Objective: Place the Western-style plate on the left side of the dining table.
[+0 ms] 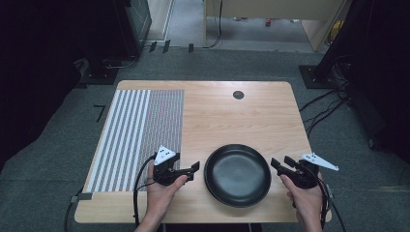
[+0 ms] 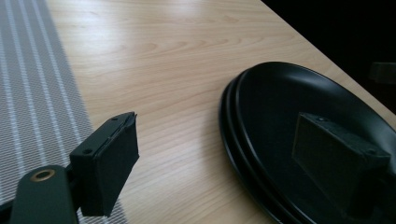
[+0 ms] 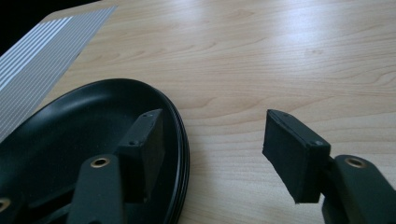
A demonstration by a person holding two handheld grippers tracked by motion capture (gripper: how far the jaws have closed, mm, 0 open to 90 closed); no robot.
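A stack of black plates [image 1: 237, 175] lies on the wooden table [image 1: 227, 116] near its front edge, between my two grippers. My left gripper [image 1: 195, 169] is open at the stack's left rim. In the left gripper view [image 2: 219, 163] one jaw hovers over bare wood and the other over the plates [image 2: 299, 98], with the rim between them and untouched. My right gripper [image 1: 279, 163] is open at the right rim. In the right gripper view [image 3: 217, 151] one jaw is above the plates [image 3: 79, 121] and the other above the table, neither pressing.
A grey and white striped mat [image 1: 138, 135] covers the table's left part, close behind the left hand. A small dark round cap [image 1: 238, 94] sits near the far edge. Cables [image 1: 321, 108] run over the carpet to the right of the table.
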